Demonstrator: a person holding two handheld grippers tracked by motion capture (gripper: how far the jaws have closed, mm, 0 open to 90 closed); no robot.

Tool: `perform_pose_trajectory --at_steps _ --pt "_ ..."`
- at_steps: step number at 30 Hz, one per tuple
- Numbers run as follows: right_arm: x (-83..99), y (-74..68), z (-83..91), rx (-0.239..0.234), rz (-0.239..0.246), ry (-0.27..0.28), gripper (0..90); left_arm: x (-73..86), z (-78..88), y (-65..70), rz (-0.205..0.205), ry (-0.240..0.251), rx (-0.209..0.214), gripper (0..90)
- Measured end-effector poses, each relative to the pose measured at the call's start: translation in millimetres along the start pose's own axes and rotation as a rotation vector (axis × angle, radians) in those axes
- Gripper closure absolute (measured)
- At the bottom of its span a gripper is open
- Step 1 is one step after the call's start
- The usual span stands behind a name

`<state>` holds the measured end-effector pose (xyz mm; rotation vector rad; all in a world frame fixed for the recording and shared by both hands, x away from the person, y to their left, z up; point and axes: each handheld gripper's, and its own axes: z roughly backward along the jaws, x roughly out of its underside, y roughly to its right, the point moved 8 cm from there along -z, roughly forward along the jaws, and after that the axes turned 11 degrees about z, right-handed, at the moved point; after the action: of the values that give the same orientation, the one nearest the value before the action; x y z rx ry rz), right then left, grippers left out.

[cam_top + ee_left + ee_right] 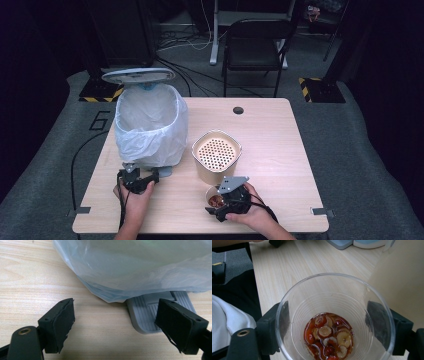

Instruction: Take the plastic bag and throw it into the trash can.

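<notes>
While the right gripper [332, 337] has its two black jaws on each side of a clear cup [334, 317], the cup stands upright on the table [280, 150], just in front of the tall cream pot with a holey top [216, 152]. The jaws look pressed to the cup walls, but I cannot tell for sure. Red and pale fruit bits [328, 336] lie in the cup's bottom. Left of the pot stands a bin with a white bag [150, 125], lid up. The left gripper [115, 325] waits by the bin's grey foot pedal [147, 315], jaws apart, holding nothing. To tip the cup, the right hand is nearer, and the pot stands right behind it.
</notes>
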<state>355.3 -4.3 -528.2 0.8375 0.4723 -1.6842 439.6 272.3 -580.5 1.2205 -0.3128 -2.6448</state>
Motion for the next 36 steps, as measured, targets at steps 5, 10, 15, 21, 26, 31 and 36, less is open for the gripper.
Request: perform_pose_trajectory --at_steps 5,10,15,21,26,31,36 --pt "0.3 0.8 0.7 0.004 0.001 0.003 20.3 0.1 0.0 0.1 0.002 0.000 0.000 15.4" --pt "3.1 4.7 3.8 0.010 -0.010 -0.003 20.9 0.1 0.0 0.2 0.002 0.000 0.000 15.4" --pt "11.8 19.5 12.4 0.053 -0.044 -0.011 21.0 0.1 0.0 0.0 0.000 -0.001 0.001 15.5" --pt "27.3 45.7 27.3 0.124 -0.109 -0.009 21.1 0.1 0.0 0.1 0.000 -0.001 0.001 15.5" --pt "38.5 66.9 40.8 0.188 -0.178 0.003 21.2 0.1 0.0 0.1 0.001 0.000 0.000 15.5" --pt "52.7 88.4 54.0 0.250 -0.226 -0.008 21.2 0.1 0.0 0.1 0.002 0.000 0.001 15.4" --pt "63.6 102.3 62.2 0.293 -0.282 -0.005 21.1 0.0 0.0 0.1 0.001 -0.001 0.001 15.4"
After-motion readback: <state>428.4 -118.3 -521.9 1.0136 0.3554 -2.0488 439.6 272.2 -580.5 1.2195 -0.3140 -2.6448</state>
